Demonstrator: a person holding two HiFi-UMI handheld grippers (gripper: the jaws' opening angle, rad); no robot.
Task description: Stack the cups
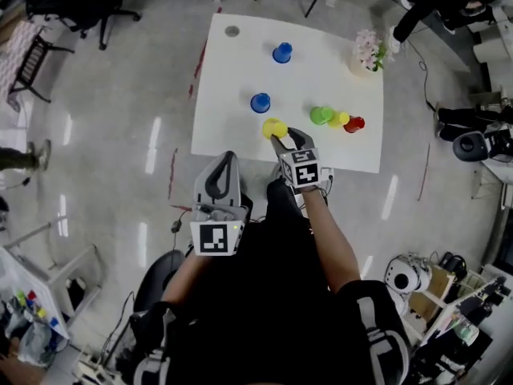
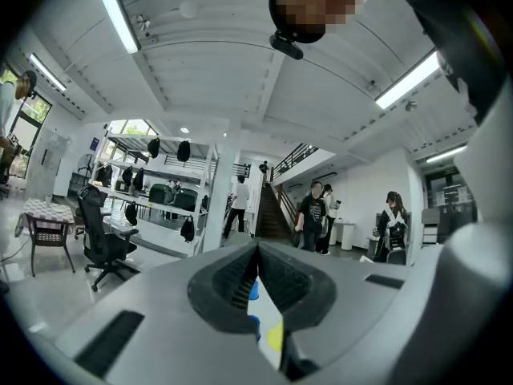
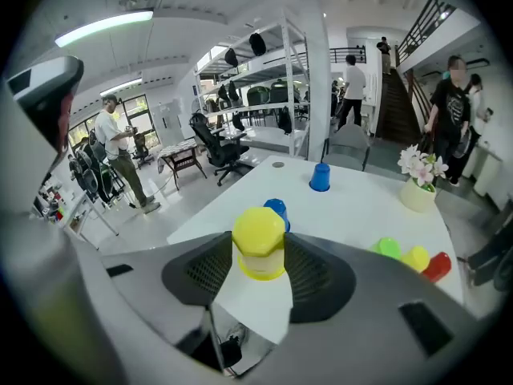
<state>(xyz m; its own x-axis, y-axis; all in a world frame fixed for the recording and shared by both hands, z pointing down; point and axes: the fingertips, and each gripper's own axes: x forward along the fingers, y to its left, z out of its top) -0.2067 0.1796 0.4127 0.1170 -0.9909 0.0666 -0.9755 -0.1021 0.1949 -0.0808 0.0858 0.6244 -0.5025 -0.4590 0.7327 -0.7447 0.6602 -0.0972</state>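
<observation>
An upside-down yellow cup (image 1: 274, 127) (image 3: 258, 243) sits between the jaws of my right gripper (image 1: 284, 140) (image 3: 260, 265), which is shut on its sides over the near part of the white table (image 1: 240, 62). A blue cup (image 1: 260, 103) (image 3: 277, 207) stands just beyond it, and another blue cup (image 1: 282, 52) (image 3: 320, 177) farther back. To the right, a green cup (image 1: 321, 115), a second yellow cup (image 1: 338, 119) and a red cup (image 1: 354, 124) lie in a row. My left gripper (image 1: 227, 161) (image 2: 258, 249) hangs short of the table, shut and holding nothing.
A vase of flowers (image 1: 369, 52) (image 3: 418, 189) stands at the table's far right. A small grey disc (image 1: 232, 31) lies at the far left corner. Office chairs (image 1: 88, 6), shelving and several people are around the room.
</observation>
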